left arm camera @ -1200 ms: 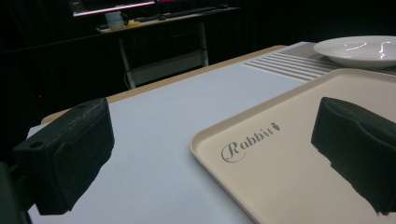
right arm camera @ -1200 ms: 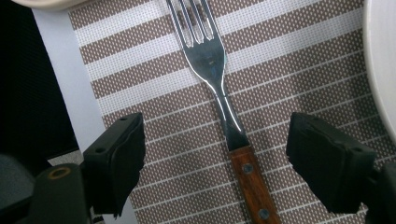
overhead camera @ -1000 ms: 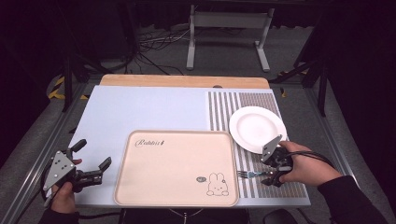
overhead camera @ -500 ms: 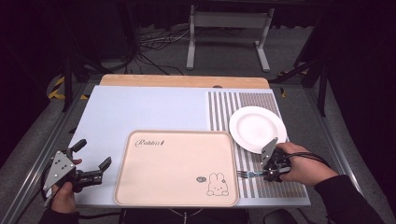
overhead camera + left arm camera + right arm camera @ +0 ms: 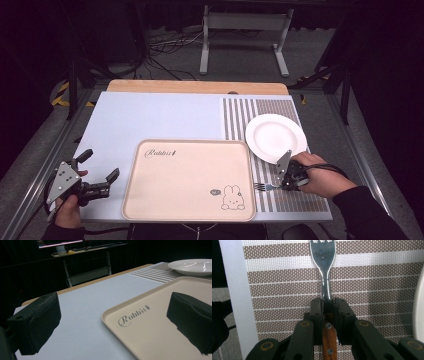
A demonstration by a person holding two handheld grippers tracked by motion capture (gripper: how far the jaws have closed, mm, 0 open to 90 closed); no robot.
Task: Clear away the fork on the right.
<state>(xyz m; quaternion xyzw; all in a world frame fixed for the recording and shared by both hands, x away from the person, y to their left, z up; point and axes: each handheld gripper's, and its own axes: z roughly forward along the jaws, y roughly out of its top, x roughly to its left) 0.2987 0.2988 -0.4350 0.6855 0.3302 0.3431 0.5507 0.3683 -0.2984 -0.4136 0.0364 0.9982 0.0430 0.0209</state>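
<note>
Because the fork (image 5: 323, 270) has a polished metal head and neck joined to a riveted wooden handle, it is likely light, rigid and not at all fragile, though the steel would be slick under rubber pads while the wood should give better bite. The right tongs (image 5: 327, 305) are clenched on it just where neck meets handle, one jaw pressed to each side, with the tines running straight ahead of the tips over the brown-and-white striped mat (image 5: 367, 280). In the high view the right tongs (image 5: 280, 186) sit low over that mat, the fork (image 5: 262, 187) poking from them toward the beige tray (image 5: 155, 200), and the white plate (image 5: 275, 136) lying just beyond them. A hold this far forward keeps the head from drooping, and the thin neck leaves little to pinch, so the wooden part seems the safer place to grip. Whether the fork rests on the mat or is just clear of it I cannot tell. The left tongs (image 5: 99, 174) stand released and empty, jaws spread wide, by the tray's near corner on the pale counter (image 5: 150, 115).
</note>
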